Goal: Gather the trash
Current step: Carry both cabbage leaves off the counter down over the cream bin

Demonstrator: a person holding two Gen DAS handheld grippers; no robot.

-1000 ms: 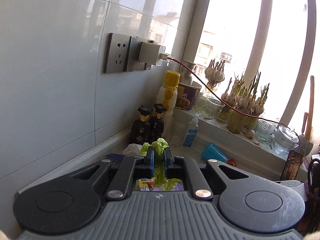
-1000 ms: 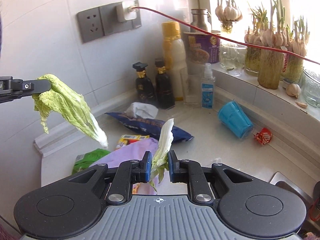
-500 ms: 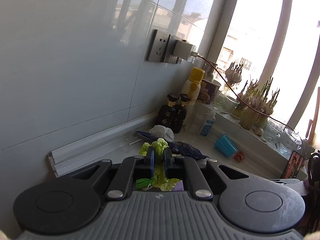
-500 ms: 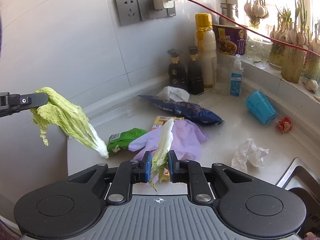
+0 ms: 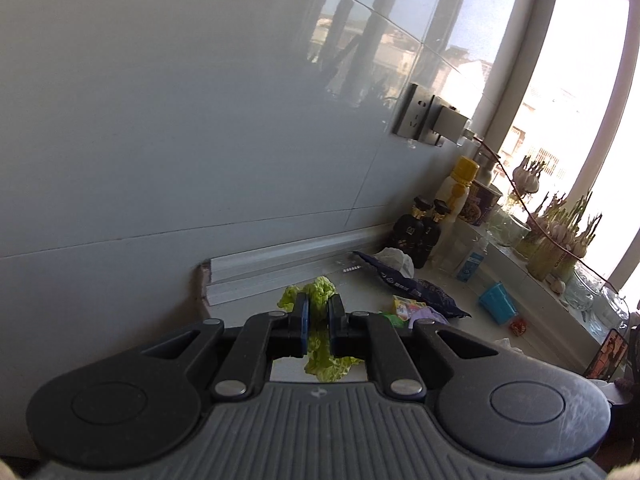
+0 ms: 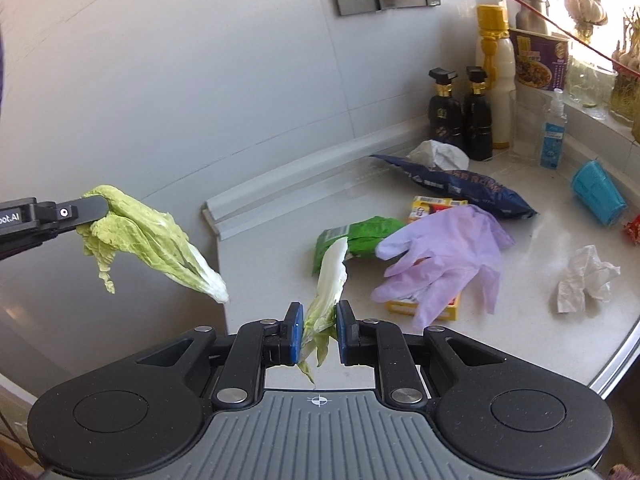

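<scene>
My left gripper (image 5: pixel 318 307) is shut on a green cabbage leaf (image 5: pixel 320 292), held in the air past the counter's left end. The same leaf (image 6: pixel 156 246) hangs from the left gripper's fingers (image 6: pixel 86 208) in the right wrist view. My right gripper (image 6: pixel 318 316) holds a pale cabbage leaf (image 6: pixel 330 276) between its pads, with the jaws a little apart around it. On the counter lie a purple glove (image 6: pixel 448 256), a green wrapper (image 6: pixel 360 236), a dark blue snack bag (image 6: pixel 460 182), a yellow box (image 6: pixel 434 205) and crumpled tissues (image 6: pixel 584 276).
A blue cup (image 6: pixel 598 192) lies on its side near a red wrapper (image 6: pixel 632 229). Two dark bottles (image 6: pixel 464 114), a yellow-capped bottle (image 6: pixel 494 76) and a spray bottle (image 6: pixel 554 132) stand by the tiled wall. The counter edge (image 6: pixel 616 364) curves at the right. A red cable (image 6: pixel 540 12) crosses above.
Both grippers have pulled back and to the left from the counter, each with its cabbage leaf. More of the counter and its left end now shows. The right jaws look slightly wider.
</scene>
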